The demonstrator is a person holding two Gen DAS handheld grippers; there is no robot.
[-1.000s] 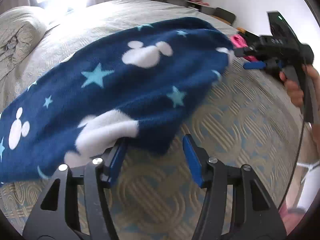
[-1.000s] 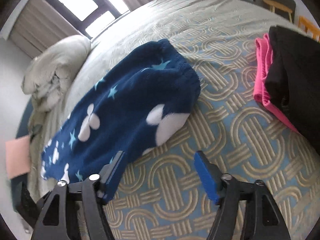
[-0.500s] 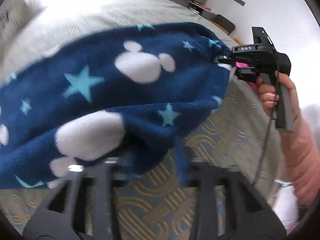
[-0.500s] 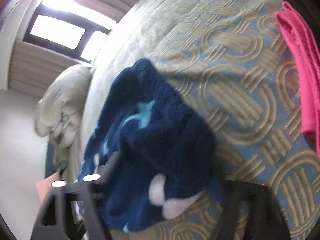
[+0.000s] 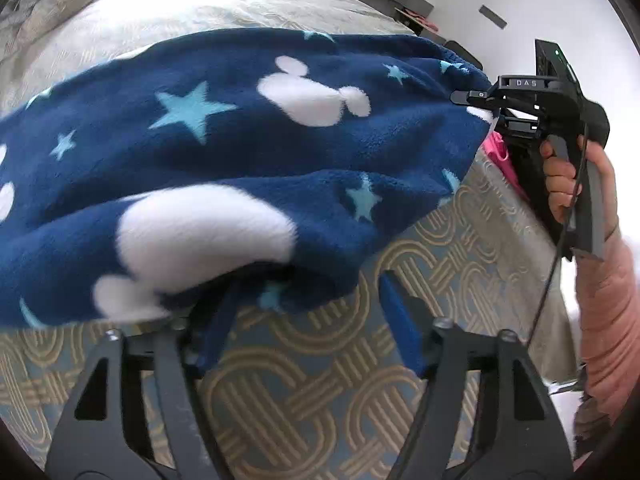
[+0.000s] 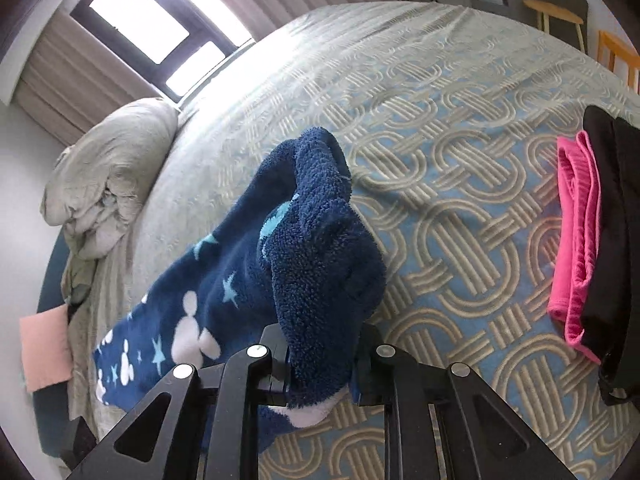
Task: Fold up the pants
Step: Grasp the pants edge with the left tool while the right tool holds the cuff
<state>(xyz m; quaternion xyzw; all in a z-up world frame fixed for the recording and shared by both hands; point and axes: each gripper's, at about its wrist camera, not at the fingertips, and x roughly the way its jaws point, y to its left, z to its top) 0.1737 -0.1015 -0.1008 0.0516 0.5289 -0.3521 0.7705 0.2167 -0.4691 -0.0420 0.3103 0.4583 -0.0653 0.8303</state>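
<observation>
**Pants lifted at one corner, left jaws spread**

Bed (image 6: pixel 460 128): fills both views, cover in blue with tan interlocking rings. Crumpled grey bedding (image 6: pixel 108 176) heaped at the window end.

Pants (image 5: pixel 224 148): navy fleece with white mouse heads and pale blue stars. They stretch across the bed from the bedding end toward the near edge. In the right wrist view the near end is bunched and raised off the cover; the far end lies flat.

Stack of folded clothes (image 6: pixel 600 240): black over pink, on the bed to the right of the pants, apart from them.

Right gripper (image 6: pixel 320 360): jaws clamped on the bunched pants corner, fleece pressed between both pads and spilling out below them. In the left wrist view the same gripper (image 5: pixel 486 110) pinches the far corner of the pants, held by a hand (image 5: pixel 568 184) in a pink sleeve.

Left gripper (image 5: pixel 304 312): jaws have just been opening and now stand wide apart. The pants edge drapes over the left pad; the right pad is clear of the cloth, above bare cover. No grip.
</observation>
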